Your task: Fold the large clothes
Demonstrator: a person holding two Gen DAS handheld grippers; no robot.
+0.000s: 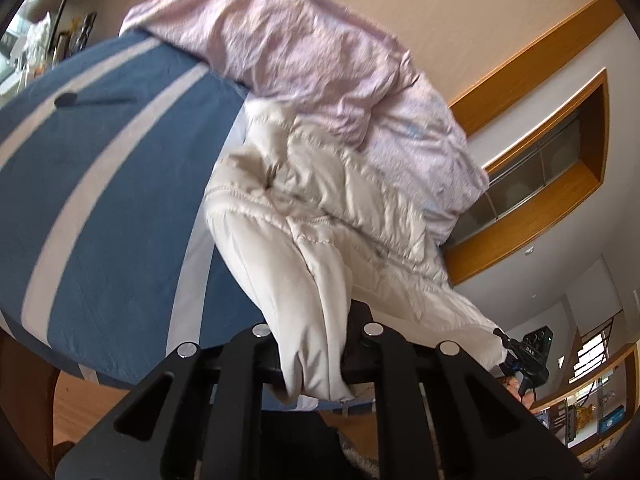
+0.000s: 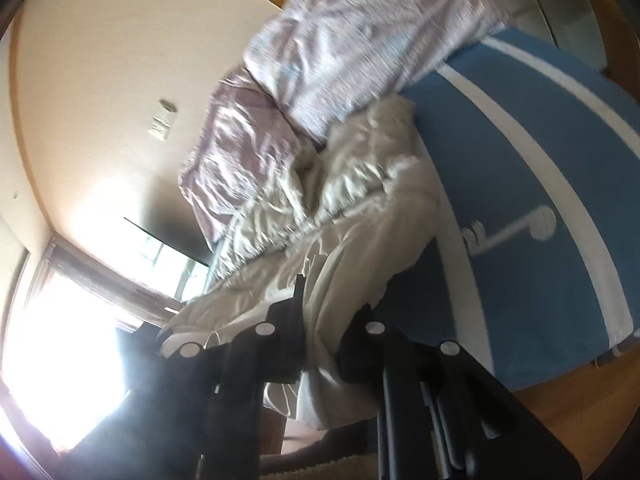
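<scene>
A cream quilted jacket (image 1: 320, 216) lies across the edge of a blue bed cover with white stripes (image 1: 104, 168). My left gripper (image 1: 316, 344) is shut on a fold of the jacket's edge, which hangs down between its fingers. My right gripper (image 2: 320, 340) is shut on another part of the same jacket (image 2: 340, 216), lifted off the blue cover (image 2: 540, 160). In the left wrist view the right gripper (image 1: 520, 360) shows at the far right, pinching the jacket's far corner. The cloth spans between both grippers.
A crumpled pink quilt (image 1: 304, 48) is heaped on the bed behind the jacket, also in the right wrist view (image 2: 360, 40). Wooden floor (image 1: 92, 408) lies below the bed edge. A wood-trimmed wall opening (image 1: 552, 160) and a bright window (image 2: 52, 340) are behind.
</scene>
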